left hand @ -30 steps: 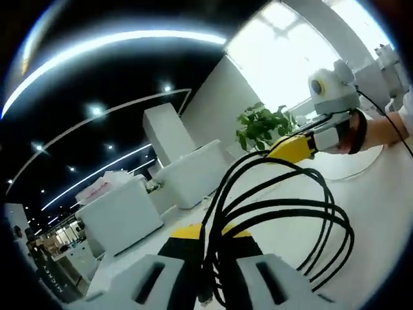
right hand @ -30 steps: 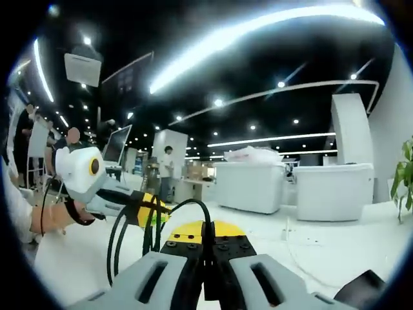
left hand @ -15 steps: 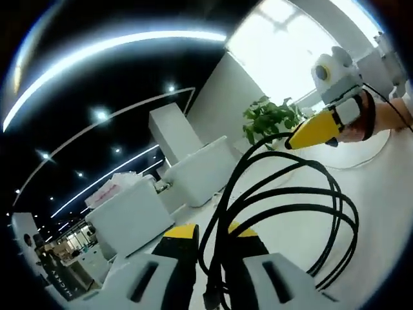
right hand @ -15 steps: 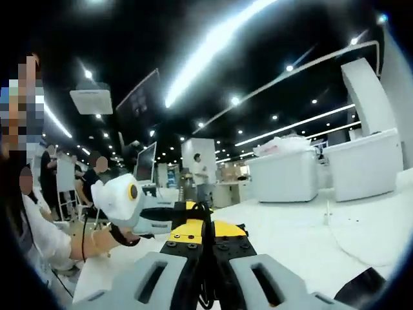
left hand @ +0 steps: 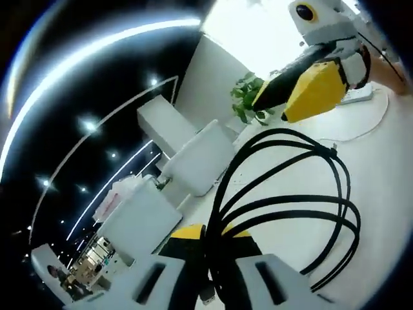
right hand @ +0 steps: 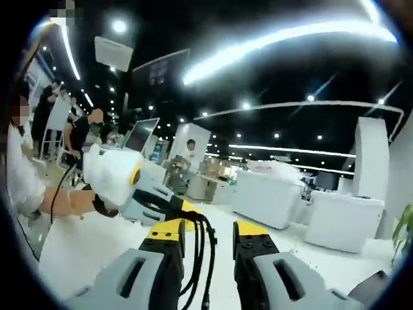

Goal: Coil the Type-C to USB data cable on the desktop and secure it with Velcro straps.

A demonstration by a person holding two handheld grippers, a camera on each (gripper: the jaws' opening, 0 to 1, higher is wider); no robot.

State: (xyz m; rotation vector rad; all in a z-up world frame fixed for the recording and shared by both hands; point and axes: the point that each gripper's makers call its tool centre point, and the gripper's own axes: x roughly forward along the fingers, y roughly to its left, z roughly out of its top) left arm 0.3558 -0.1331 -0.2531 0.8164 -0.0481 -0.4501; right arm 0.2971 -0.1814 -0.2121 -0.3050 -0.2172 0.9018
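**Left gripper holds the coil; right gripper parted beside it**

The left gripper [left hand: 208, 242] is clamped on the gathered strands of the black data cable [left hand: 290, 206], which it holds up off the white tabletop [left hand: 381, 161]. From the jaws the loops fan forward and to the right in the left gripper view, several strands stacked close together, so the coil's long axis runs away from this gripper toward the right gripper [left hand: 306, 87], which hangs just beyond the far bend of the loops. One cable end with a small plug hangs down between the left jaws.

In the right gripper view the right gripper [right hand: 205, 236] has its jaws parted, with cable strands [right hand: 199, 258] running between them but not pinched. The left gripper [right hand: 164, 206] sits just ahead, touching or nearly touching the same strands.

Judging from this, coiling looks nearly complete; the right gripper is free to fetch a strap. No Velcro strap can be made out.
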